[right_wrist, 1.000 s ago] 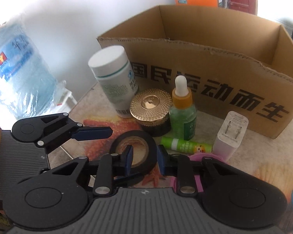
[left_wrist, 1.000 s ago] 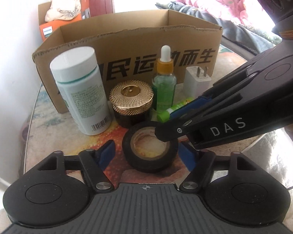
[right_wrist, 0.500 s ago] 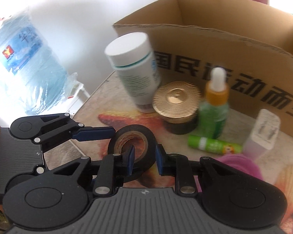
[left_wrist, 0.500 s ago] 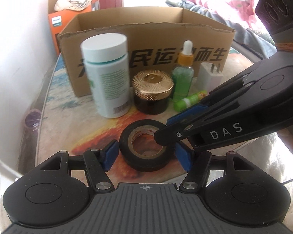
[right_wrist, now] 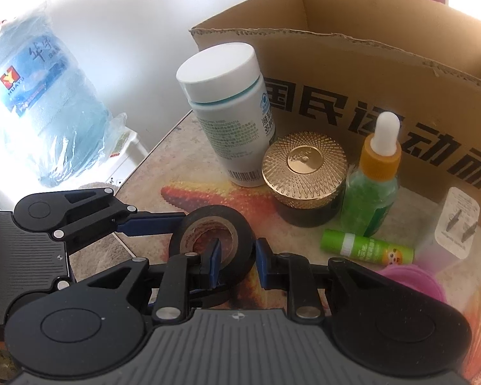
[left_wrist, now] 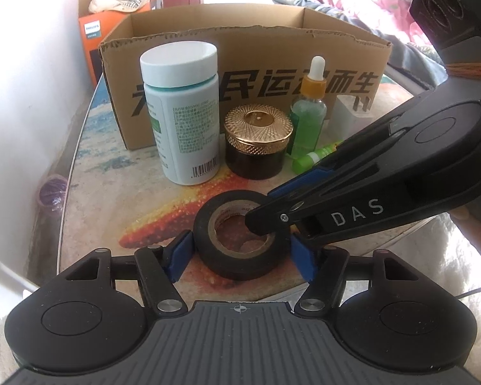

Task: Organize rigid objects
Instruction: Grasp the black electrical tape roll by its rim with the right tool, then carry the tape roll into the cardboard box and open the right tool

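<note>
A black tape roll [left_wrist: 240, 256] [right_wrist: 189, 224] is held tilted just above the table near its front edge. My right gripper [right_wrist: 237, 256] is shut on the roll's wall, one finger inside the hole and one outside. My left gripper [left_wrist: 240, 253] straddles the roll, its blue pads at both sides; it looks shut on the roll too. Behind stand a white pill bottle [left_wrist: 182, 112], a gold-lidded dark jar [left_wrist: 256, 141], a green dropper bottle [left_wrist: 308, 115], a white charger [right_wrist: 455, 221] and a lying green tube [right_wrist: 365, 250].
An open cardboard box [left_wrist: 247, 29] stands behind the row of objects. A pink object [right_wrist: 410, 279] lies at the right front. The table edge runs along the left, with a blue water jug [right_wrist: 38, 102] beyond it. An orange box [left_wrist: 96, 29] stands far back.
The left gripper has closed in on the tape roll, pads now at its sides. The right gripper has lifted and tilted the roll slightly. Both cameras have moved nearer the objects.
</note>
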`<state>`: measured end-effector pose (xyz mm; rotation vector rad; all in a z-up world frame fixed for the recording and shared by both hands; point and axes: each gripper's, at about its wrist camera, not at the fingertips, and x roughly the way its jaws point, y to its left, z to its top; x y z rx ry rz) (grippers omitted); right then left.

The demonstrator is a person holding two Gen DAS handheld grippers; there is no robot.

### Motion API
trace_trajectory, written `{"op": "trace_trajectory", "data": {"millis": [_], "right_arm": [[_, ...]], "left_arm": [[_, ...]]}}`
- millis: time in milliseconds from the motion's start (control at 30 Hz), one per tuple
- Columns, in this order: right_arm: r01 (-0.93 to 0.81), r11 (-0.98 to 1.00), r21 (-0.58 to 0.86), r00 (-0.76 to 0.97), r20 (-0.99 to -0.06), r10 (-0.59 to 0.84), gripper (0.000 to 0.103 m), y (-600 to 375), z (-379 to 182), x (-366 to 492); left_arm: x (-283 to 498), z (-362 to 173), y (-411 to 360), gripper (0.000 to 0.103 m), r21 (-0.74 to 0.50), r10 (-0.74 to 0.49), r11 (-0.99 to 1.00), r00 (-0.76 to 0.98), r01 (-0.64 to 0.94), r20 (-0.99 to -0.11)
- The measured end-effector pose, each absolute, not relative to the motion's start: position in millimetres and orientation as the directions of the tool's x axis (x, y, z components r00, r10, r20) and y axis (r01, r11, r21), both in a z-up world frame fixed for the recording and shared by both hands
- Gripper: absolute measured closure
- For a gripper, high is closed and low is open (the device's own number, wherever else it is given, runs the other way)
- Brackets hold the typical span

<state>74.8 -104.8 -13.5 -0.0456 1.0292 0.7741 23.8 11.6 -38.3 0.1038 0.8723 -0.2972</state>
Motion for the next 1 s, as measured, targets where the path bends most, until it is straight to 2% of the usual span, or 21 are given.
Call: {"op": "trace_trajectory", "data": {"millis": [300, 500, 667, 833, 1000], "right_arm": [[-0.609, 0.736, 0.297, 0.352, -0.730, 0.586, 0.078, -114.3, 19.2, 53.3], [-0.656, 0.725, 0.210, 0.481, -0.625, 0.615, 0.078, -119.2, 82.2, 42.6], [-0.663, 0.724, 0.192, 0.535, -0.554, 0.637, 0.077, -125.5, 130.0, 70.1], [-0.643, 0.730, 0.234, 0.514, -0.575, 0.637, 0.077, -124.2, 154.2, 123.8], [-0.576, 0.735, 0.358, 0.413, -0.648, 0.640, 0.077, -123.4, 141.5, 196.4]], "left_arm": [[4.6, -9.9, 10.7, 0.037, 0.009, -0.211, 0.952, 0.674, 0.307, -0.708], [-0.7, 43.6, 8.1, 0.037, 0.106, -0.197, 0.943, 0.785, 0.316, -0.587], [27.4, 87.7, 8.1, 0.037, 0.148, -0.214, 0.933, 0.837, 0.328, -0.504], [81.7, 110.6, 9.4, 0.037, 0.115, -0.240, 0.930, 0.814, 0.349, -0.528], [147.7, 109.5, 12.6, 0.037, 0.023, -0.271, 0.928, 0.715, 0.372, -0.645]]}}
